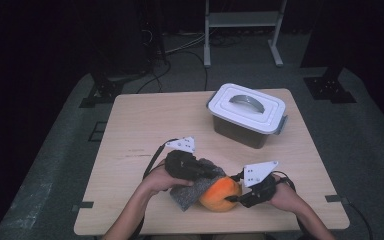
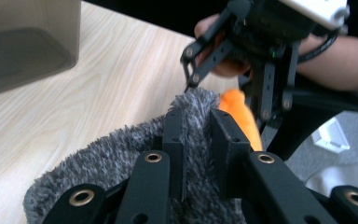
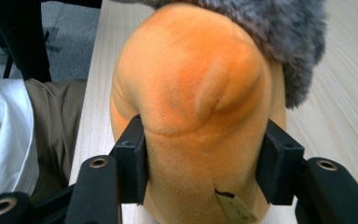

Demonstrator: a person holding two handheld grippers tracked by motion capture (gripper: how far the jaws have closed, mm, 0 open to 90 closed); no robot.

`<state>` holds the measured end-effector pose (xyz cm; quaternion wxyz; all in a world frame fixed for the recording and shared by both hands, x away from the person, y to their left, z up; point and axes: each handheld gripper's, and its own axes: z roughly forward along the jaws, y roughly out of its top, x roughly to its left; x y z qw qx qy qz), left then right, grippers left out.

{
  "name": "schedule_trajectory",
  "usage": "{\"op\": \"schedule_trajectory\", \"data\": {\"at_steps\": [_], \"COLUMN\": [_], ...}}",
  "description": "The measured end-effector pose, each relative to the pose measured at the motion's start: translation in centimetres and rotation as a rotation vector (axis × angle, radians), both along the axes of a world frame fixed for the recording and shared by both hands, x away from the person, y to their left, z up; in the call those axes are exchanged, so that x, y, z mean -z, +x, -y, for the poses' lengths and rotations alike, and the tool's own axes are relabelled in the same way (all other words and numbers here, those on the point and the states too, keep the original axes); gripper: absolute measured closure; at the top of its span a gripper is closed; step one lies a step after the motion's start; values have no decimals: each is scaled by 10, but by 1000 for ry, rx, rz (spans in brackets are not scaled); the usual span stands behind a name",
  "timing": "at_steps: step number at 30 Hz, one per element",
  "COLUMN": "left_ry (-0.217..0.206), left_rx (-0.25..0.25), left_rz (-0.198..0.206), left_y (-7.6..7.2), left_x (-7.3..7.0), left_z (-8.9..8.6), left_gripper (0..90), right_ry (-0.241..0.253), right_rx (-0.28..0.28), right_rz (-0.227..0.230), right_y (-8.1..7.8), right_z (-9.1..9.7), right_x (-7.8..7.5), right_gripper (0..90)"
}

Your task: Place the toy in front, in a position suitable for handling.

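While the right gripper (image 3: 200, 163) clamps its jaws on both flanks of a rounded orange plush toy (image 3: 196, 107), the left gripper (image 2: 198, 140) pinches a shaggy grey cloth (image 2: 121, 154) draped against the toy; both sit near the wooden table (image 1: 130, 130) front edge, well apart from a lidded white-topped bin (image 1: 247, 115).

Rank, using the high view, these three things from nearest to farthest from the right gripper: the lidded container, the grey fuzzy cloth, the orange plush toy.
1. Orange plush toy: held between the right gripper's jaws.
2. Grey fuzzy cloth: beyond the toy, on its left, pinched by the left gripper.
3. Lidded container: far side of the table.
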<state>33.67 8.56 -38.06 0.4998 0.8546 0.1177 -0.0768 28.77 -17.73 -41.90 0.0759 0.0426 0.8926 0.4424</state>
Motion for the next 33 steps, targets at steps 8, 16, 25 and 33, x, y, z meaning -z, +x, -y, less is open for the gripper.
{"op": "schedule_trajectory", "data": {"at_steps": [8,16,25,33], "left_ry": [-43,-129,-159,-184], "left_rx": [-70,-136,-154,-173], "left_rz": [-21,-37,-58,-47], "left_y": [1,3,3,2], "left_x": [9,14,19,13], "left_z": [-27,-48,-58,-72], "left_gripper": [767,780,783,782], "right_ry": [20,57,72,72], "right_rx": [14,61,102,107], "right_rz": [-18,-71,-94,-95], "right_y": [4,14,19,19], "right_z": [8,13,19,20], "right_x": [2,2,2,2], "right_gripper": [448,458,463,463]}}
